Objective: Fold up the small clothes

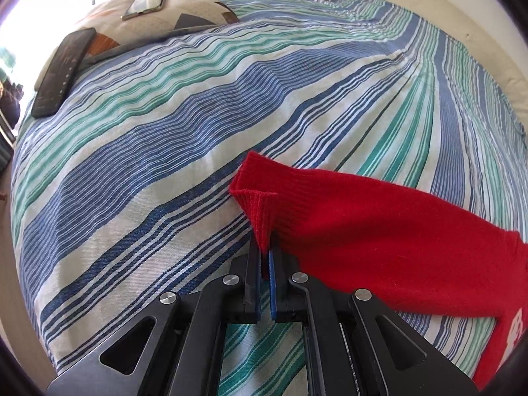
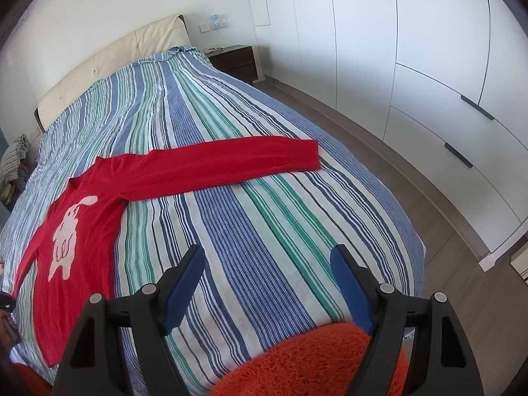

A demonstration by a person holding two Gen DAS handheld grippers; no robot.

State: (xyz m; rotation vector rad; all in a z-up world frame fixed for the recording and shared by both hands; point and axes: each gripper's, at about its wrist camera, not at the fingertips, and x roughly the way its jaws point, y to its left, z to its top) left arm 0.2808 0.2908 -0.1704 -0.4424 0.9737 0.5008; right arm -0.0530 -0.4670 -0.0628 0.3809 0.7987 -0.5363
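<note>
Striped bed [image 2: 250, 198] bearing a red sweater [image 2: 89, 217] laid flat, unfolded; left gripper [image 1: 265, 250] pinches one sleeve cuff [image 1: 257, 204], right gripper [image 2: 267, 264] spread, empty; folding barely begun

The red knitted sweater [image 2: 211, 165] is soft, matt wool-like cloth (ribbed at the cuff). The blue-and-green striped woven bedspread [image 2: 250, 231] looks coarse and matt. The white wardrobe doors [image 2: 429, 33] are smooth.
</note>
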